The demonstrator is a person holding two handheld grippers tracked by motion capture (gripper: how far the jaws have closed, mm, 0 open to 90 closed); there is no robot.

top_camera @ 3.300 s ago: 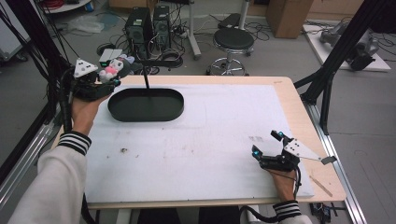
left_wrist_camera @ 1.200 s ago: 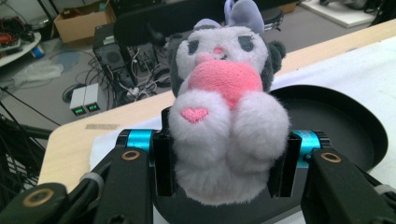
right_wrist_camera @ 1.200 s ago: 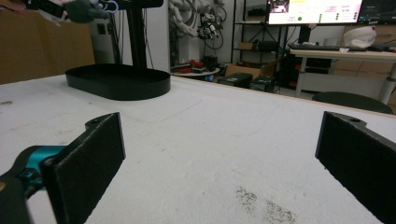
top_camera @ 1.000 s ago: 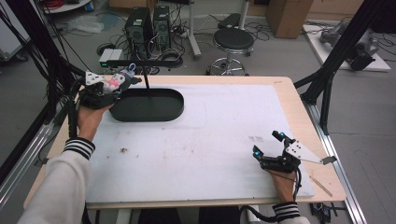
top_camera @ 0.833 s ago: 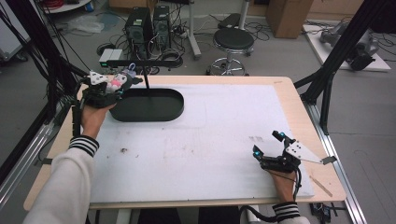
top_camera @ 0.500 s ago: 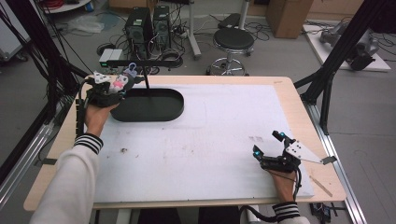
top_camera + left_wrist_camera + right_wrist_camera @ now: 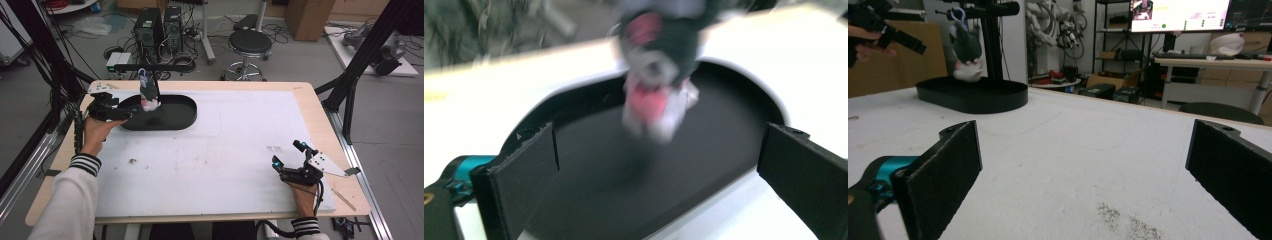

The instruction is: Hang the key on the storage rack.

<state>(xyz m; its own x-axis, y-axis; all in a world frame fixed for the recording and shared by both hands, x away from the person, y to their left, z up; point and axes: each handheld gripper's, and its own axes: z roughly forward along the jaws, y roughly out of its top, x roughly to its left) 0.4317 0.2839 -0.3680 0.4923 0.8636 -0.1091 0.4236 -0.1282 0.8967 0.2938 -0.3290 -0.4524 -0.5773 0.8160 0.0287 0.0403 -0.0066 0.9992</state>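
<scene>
Left gripper (image 7: 131,112), just opened, level beside seemingly hanging plush toy (image 7: 148,95).

Even, bright overhead light in high view; white bench (image 7: 220,150) cover is lit flat w/ only soft shadows, e.g. under the black tray (image 7: 175,117). Slight bending of straight lines toward the edges there. Left gripper view: heavy motion blur, plush toy (image 7: 656,75) above the tray smeared, bench around the tray blown out to white glare. Right gripper view: sharp near the tray, bright monitor (image 7: 1180,12) behind it overexposed, near tongs soft.
</scene>
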